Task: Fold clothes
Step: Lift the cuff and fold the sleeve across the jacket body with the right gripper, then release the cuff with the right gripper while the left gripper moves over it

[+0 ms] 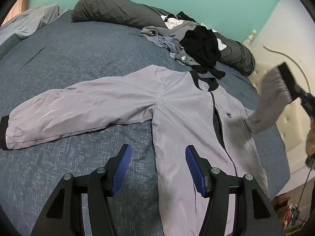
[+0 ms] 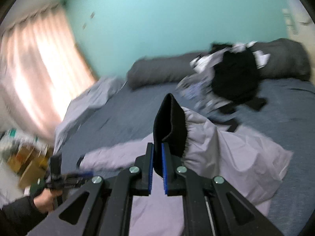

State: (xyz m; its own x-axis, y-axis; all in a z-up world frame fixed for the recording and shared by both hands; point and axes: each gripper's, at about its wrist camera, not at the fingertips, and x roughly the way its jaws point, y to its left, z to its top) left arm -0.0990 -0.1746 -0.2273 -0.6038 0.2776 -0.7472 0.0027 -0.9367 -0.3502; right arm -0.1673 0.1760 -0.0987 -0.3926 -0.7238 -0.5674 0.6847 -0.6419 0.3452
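my left gripper (image 1: 158, 167) hangs wide open and empty just above the lilac jacket (image 1: 177, 110), which lies front-up on the blue bed (image 1: 69, 59). my right gripper (image 2: 157, 163) is clamped on the jacket's black cuff (image 2: 170, 122), lifting that sleeve off the bed; the fabric looks smooth, faintly creased.

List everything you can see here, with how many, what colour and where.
jacket: one, lilac with black cuffs and collar, spread on the bed
cuff: one, black, lifted off the bed
clothes pile: one, grey, black and white, behind the jacket
pillows: two, dark grey, by the teal wall
bedspread: one, blue, covering the bed
curtain: one, pink, far side of the bed
left gripper: open, above the jacket's edge
right gripper: shut on the cuff
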